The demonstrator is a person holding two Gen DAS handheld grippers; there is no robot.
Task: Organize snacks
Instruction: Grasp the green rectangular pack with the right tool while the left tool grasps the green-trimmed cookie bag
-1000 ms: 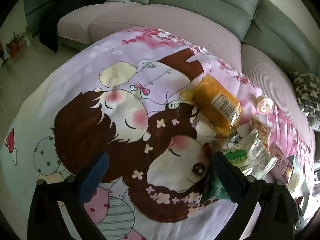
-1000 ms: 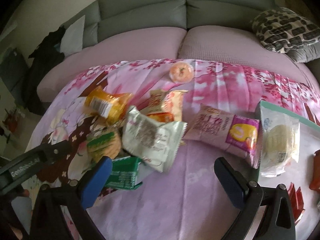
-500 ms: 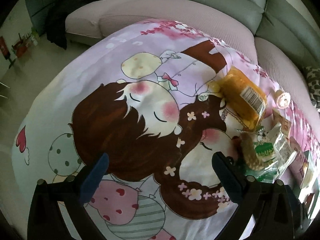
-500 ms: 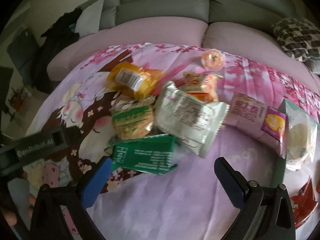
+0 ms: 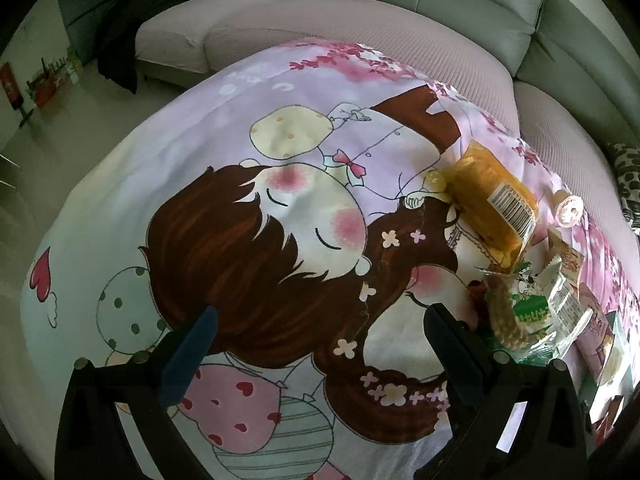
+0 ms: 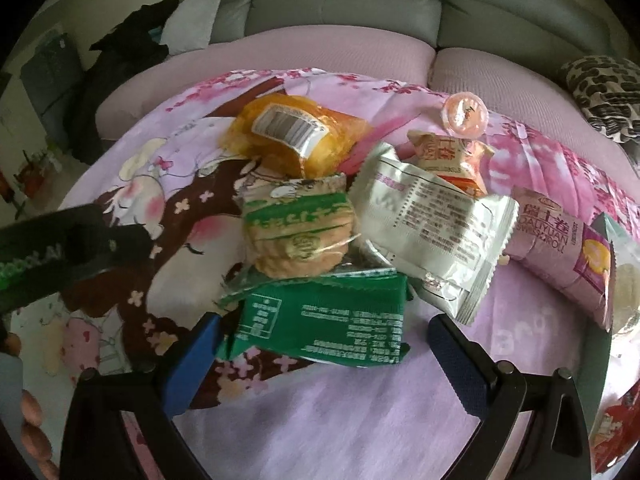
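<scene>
Crowding the spread right gripper (image 6: pixel 320 332): green packet (image 6: pixel 324 324), biscuit pack (image 6: pixel 298 228); left gripper (image 5: pixel 320 330) spread too.

Left gripper (image 5: pixel 320 326): black frame, two angled fingers (image 5: pixel 188 354) with blue pads, round silver screws at the finger bases. Right gripper (image 6: pixel 324 338): same black frame, blue pads, silver screws. In the right wrist view the left gripper's black body carries partly legible green-white lettering; a grey sleeve (image 6: pixel 10 380) shows at the left edge.
</scene>
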